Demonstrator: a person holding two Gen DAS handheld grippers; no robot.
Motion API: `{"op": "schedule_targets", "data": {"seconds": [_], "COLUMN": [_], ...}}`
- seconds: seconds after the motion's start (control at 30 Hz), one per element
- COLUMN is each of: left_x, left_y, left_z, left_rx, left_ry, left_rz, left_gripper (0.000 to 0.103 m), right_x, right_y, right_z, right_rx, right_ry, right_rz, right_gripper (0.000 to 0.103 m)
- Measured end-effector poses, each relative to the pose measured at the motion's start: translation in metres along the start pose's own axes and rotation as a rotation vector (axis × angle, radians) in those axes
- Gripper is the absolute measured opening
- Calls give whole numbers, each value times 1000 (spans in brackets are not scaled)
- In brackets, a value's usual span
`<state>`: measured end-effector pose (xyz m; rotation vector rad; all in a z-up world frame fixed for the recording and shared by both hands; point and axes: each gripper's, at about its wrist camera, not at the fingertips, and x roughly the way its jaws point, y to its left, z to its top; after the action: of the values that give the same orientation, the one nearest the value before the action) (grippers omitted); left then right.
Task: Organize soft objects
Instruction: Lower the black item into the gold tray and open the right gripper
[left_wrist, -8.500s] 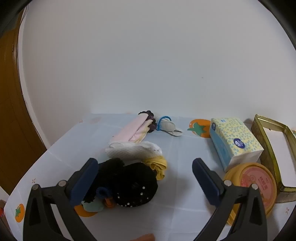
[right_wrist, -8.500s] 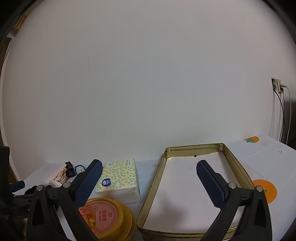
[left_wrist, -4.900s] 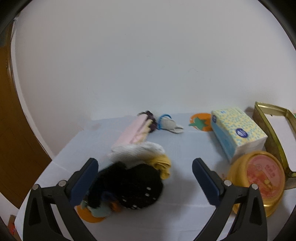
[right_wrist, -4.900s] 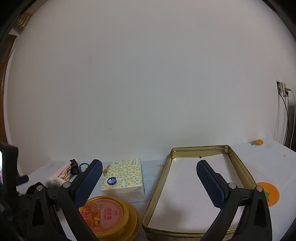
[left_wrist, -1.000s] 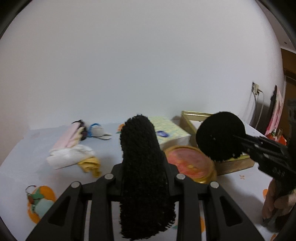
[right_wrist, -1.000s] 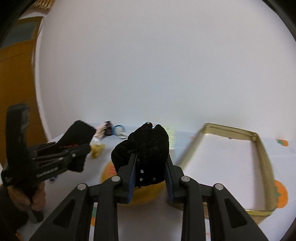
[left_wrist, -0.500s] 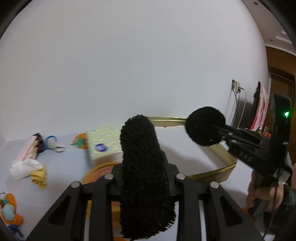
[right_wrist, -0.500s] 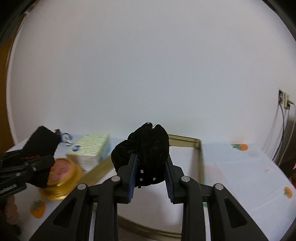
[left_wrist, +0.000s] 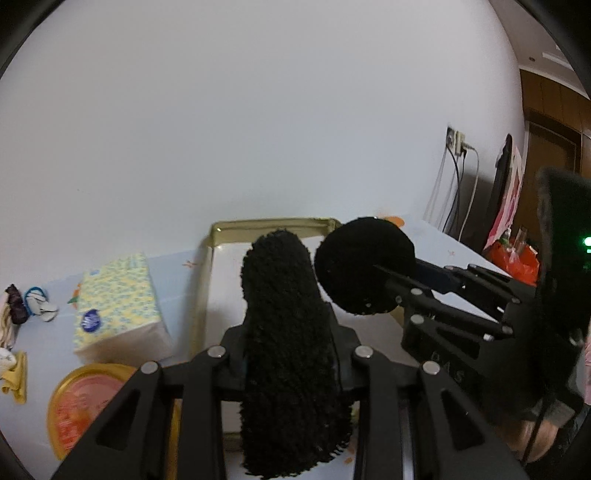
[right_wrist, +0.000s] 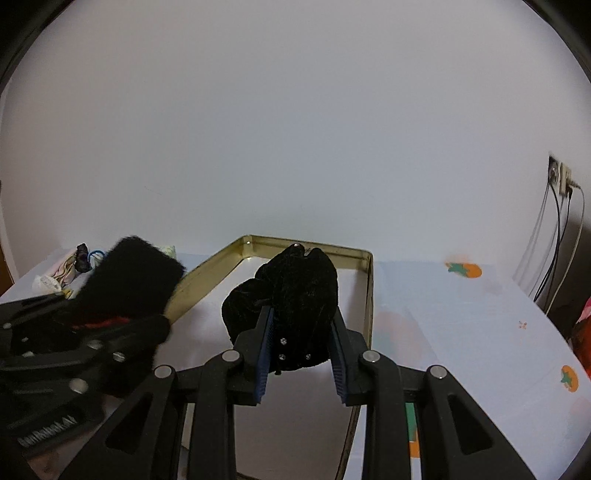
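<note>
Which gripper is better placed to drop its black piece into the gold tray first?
Probably the right gripper: its velvet piece hangs over the gold tray floor. The left gripper, its jaws opening around the fuzzy piece, sits nearer the tray's front edge.

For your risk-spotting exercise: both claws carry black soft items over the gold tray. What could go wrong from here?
1. The left claw and right claw sit close together; they might bump or snag over the gold tray.
2. The left claw's jaws are opening, so the fuzzy black item could drop short, onto the rim.
3. The black velvet item could cling to the ridged pads on release.
</note>
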<state>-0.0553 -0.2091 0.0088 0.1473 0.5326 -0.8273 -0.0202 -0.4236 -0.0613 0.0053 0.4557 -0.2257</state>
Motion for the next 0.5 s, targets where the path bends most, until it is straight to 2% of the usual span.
{"op": "schedule_targets", "data": {"seconds": [0.17,0.3,0.4,0.43,0.47,0.5], "left_x": [19,21,16,14,13,10], "left_y": [0,2,5,6,8,12], "left_z": [-2,-6,-6,-6,-7,-7], "left_rx": [-15,-22,-28,-38,-46,-63], "left_ry": [72,89,76,69,63,52], "left_rz": [6,34,51,60,66,75], "left_gripper": [31,36,53,63,74,80], "right_x": [9,13,15,15,15,14], "right_y": [3,3,-1,-4,-7,-11], "right_z": [-1,-2,-3,-3,-3,-3], "right_rx": [2,19,48,60,80,102], "right_ry": [29,48,57,56,55,52], "right_rz": [31,47,52,54,57,57], "right_gripper": [31,40,42,43,45,52]}}
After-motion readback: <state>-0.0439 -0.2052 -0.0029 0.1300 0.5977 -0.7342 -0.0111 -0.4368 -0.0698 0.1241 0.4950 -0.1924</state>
